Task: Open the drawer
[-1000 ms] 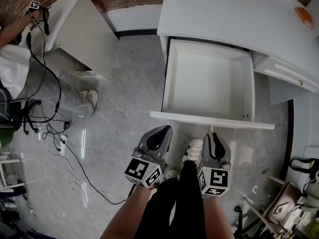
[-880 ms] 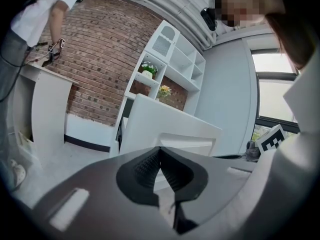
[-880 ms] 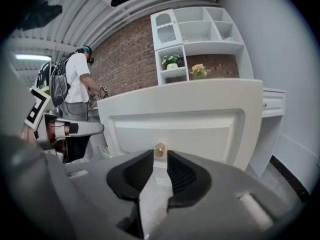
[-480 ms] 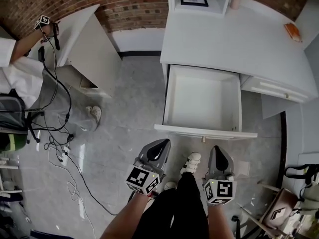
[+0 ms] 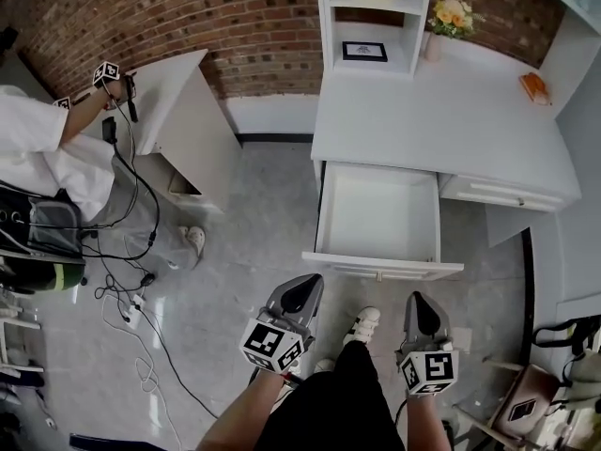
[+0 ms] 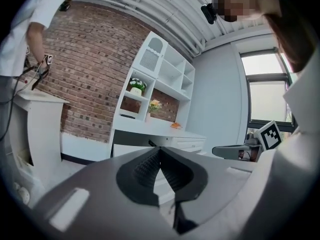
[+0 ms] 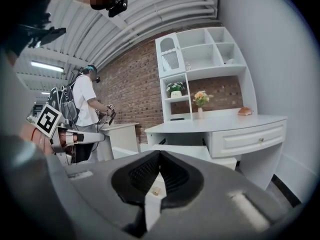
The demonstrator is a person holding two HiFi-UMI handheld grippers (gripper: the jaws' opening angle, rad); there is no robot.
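The white drawer stands pulled out of the white desk, empty inside, with its front panel towards me. My left gripper hovers over the floor short of the drawer's left corner, shut on nothing. My right gripper hangs short of the front panel's right end; its jaws have just been closing and now meet with nothing between them. In the left gripper view the left gripper shows its ribbed pads touching at the tip. The right gripper looks level at the open drawer.
My own legs and white shoes are between the grippers. Another person in a white shirt stands left by a small white table; cables trail across the floor. A closed drawer is at the right, clutter at the bottom right.
Both grippers have risen and drawn back from the drawer front. The view has lifted, so more of the desk, shelves and brick wall shows. The drawer stays open.
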